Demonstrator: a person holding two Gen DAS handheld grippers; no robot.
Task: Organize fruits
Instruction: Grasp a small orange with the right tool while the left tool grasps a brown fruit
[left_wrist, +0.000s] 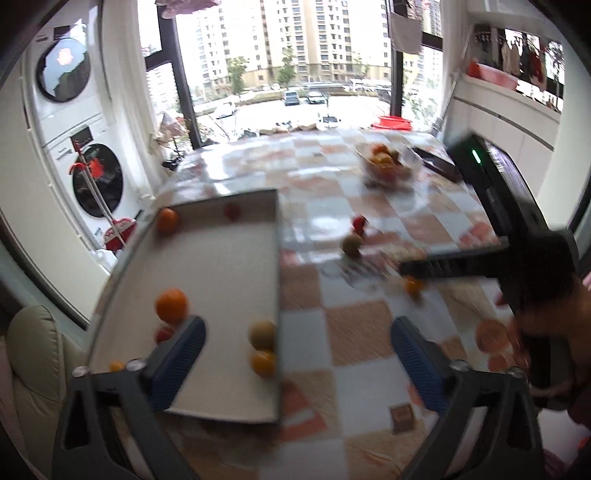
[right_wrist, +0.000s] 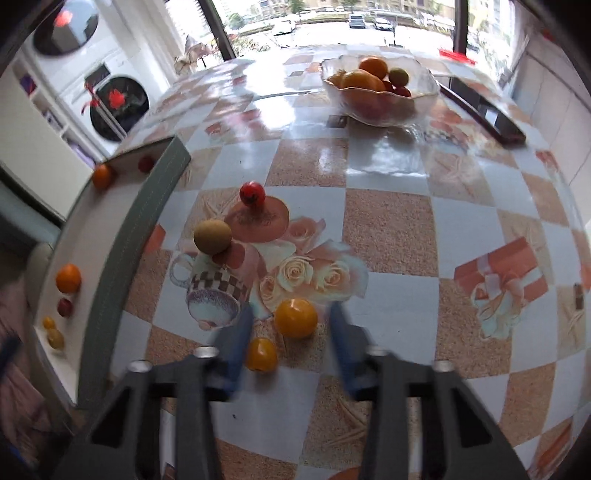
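The checkered table (right_wrist: 388, 229) carries a white tray (left_wrist: 229, 280) at left holding several fruits. The left gripper (left_wrist: 299, 354) hovers wide open over the tray's right edge. The right gripper (right_wrist: 291, 332), jaws open, straddles an orange fruit (right_wrist: 296, 317) near the table's front.

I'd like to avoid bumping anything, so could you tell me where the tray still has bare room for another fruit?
The tray is bare through its middle, between the orange at the far corner and the large orange. Its near end is crowded: yellowish fruits by the right wall, with the open left claw above.
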